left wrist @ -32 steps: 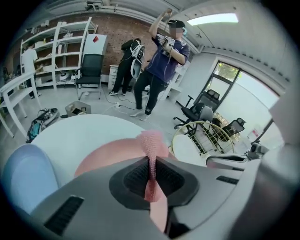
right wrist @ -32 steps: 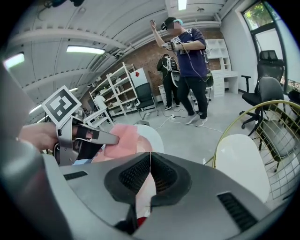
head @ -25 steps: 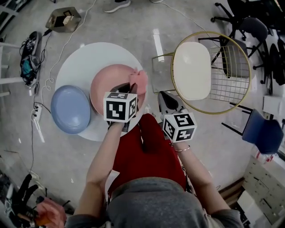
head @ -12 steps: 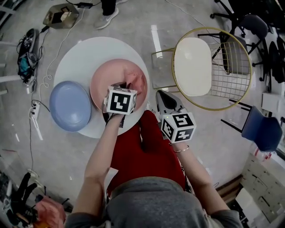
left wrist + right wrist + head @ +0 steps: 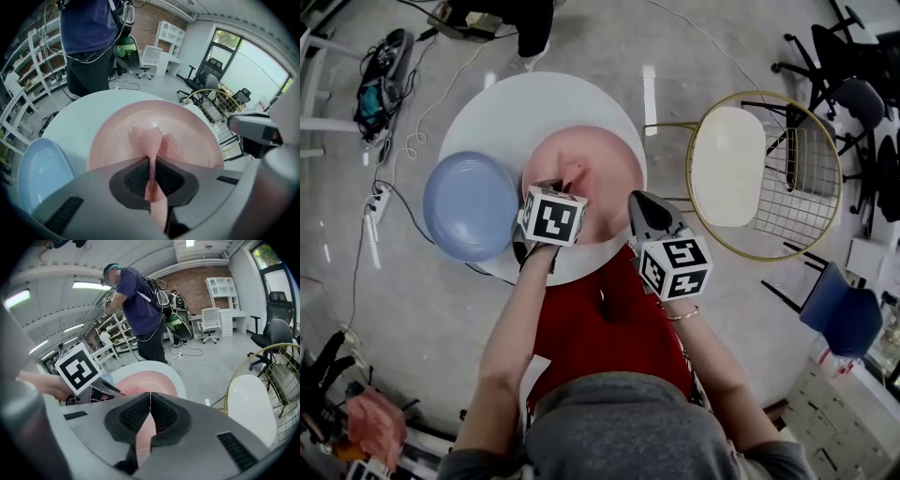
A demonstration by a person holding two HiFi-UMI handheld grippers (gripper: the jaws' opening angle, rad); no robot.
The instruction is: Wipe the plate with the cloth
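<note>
A pink plate [image 5: 605, 159] lies on the round white table [image 5: 502, 112]. My left gripper [image 5: 556, 186] is shut on a pink mesh cloth [image 5: 573, 173] and holds it down on the plate near its middle. In the left gripper view the cloth [image 5: 152, 140] runs between the closed jaws of that gripper [image 5: 151, 161] and fans out over the plate [image 5: 192, 126]. My right gripper [image 5: 639, 202] hangs by the plate's near right rim. It is shut with nothing in it, which the right gripper view confirms [image 5: 150, 397].
A light blue plate [image 5: 469, 206] overlaps the table's left edge. A gold wire chair with a white seat [image 5: 728, 164] stands close on the right. A person [image 5: 89, 42] stands at the table's far side. Cables and a power strip [image 5: 380, 202] lie on the floor to the left.
My left gripper has dragged the cloth from the plate's right rim leftward to about its middle. The right gripper has stayed in place.
</note>
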